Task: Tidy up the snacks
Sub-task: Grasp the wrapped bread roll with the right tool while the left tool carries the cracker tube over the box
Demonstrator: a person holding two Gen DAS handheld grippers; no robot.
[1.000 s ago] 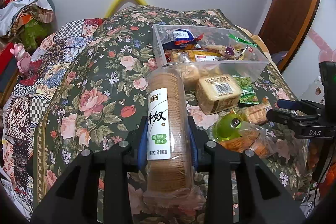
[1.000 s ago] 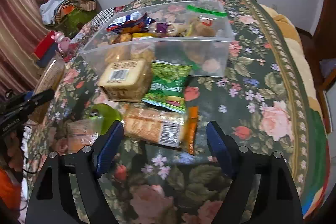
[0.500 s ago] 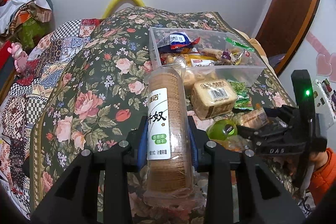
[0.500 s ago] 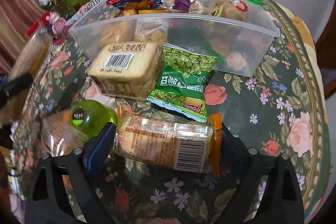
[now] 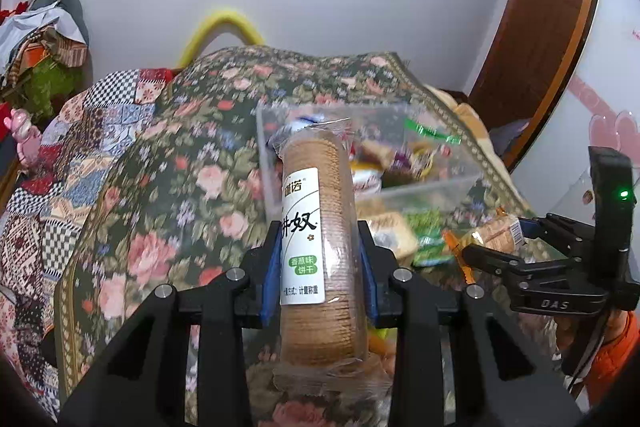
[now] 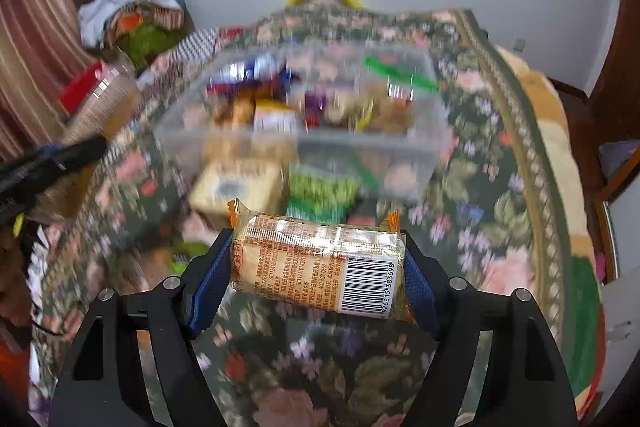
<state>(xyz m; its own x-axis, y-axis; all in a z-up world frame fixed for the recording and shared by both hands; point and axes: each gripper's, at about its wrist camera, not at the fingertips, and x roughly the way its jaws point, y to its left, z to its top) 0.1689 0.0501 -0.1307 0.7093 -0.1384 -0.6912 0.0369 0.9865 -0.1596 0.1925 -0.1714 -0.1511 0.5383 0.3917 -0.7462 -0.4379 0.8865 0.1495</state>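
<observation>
A tall roll of round biscuits (image 5: 320, 211) with a white label stands upright in my left gripper (image 5: 318, 267), which is shut on it above the floral bedspread (image 5: 168, 227). Its top overlaps the near left corner of the clear plastic box (image 5: 432, 187) of snacks. In the right wrist view an orange-edged biscuit packet (image 6: 320, 259) with a barcode hangs crosswise off the bed between the blue pads of my right gripper (image 6: 316, 279). Those jaws are closing and press on both ends of the packet. The box (image 6: 400, 147) lies just beyond it.
A square cracker pack (image 6: 236, 187) and a green pea packet (image 6: 320, 195) lie on the bedspread in front of the box. A blurred green item (image 6: 184, 251) sits to the near left. Piled clothes (image 6: 132, 11) are at the far left, a wooden door (image 5: 532, 39) at the right.
My right gripper has closed on the orange packet and lifted it off the bedspread. My left gripper has risen with the biscuit roll and come nearer the box.
</observation>
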